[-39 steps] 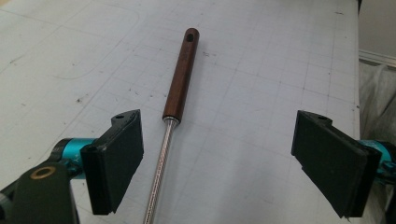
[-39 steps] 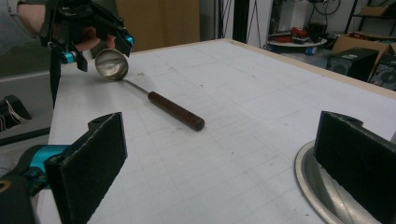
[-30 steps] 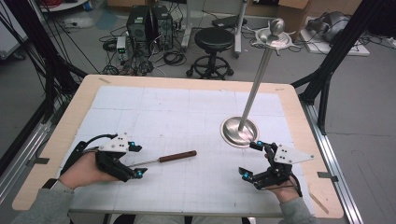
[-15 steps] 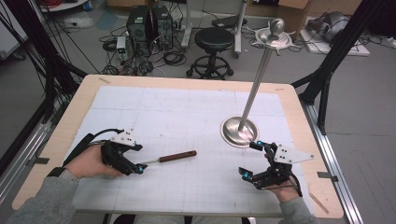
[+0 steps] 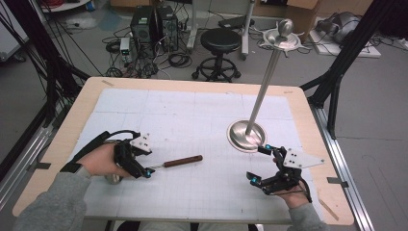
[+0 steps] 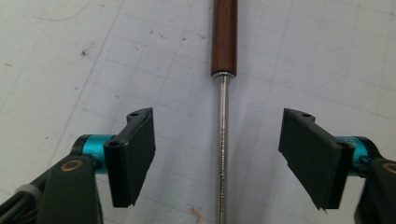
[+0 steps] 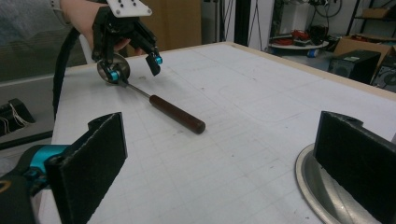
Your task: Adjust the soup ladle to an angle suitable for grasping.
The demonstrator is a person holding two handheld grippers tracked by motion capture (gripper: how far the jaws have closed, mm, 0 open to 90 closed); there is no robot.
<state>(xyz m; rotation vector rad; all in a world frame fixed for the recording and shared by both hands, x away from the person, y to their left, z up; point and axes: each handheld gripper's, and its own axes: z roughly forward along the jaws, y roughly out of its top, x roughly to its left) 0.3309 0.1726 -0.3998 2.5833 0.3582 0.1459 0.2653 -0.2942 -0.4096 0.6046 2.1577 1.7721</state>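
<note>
A tool with a dark wooden handle (image 5: 183, 161) and a thin metal shaft (image 6: 223, 140) lies on the white mat; the right gripper view shows a round metal head (image 7: 114, 70) at its far end. My left gripper (image 5: 146, 167) hovers over the shaft, near where it joins the handle (image 6: 224, 37). Its jaws stand either side of the shaft with clear gaps and have just been closing. My right gripper (image 5: 256, 162) rests open and empty at the front right, beside the round base (image 5: 246, 136) of a metal stand.
The stand's slim pole (image 5: 264, 82) rises from its base and leans toward the back right. The wooden table rim (image 5: 308, 115) frames the mat. A stool (image 5: 220, 43) and computer gear (image 5: 144, 24) stand on the floor beyond the table.
My left gripper has slid right along the tool toward the handle and its jaws have narrowed. The right gripper has not moved.
</note>
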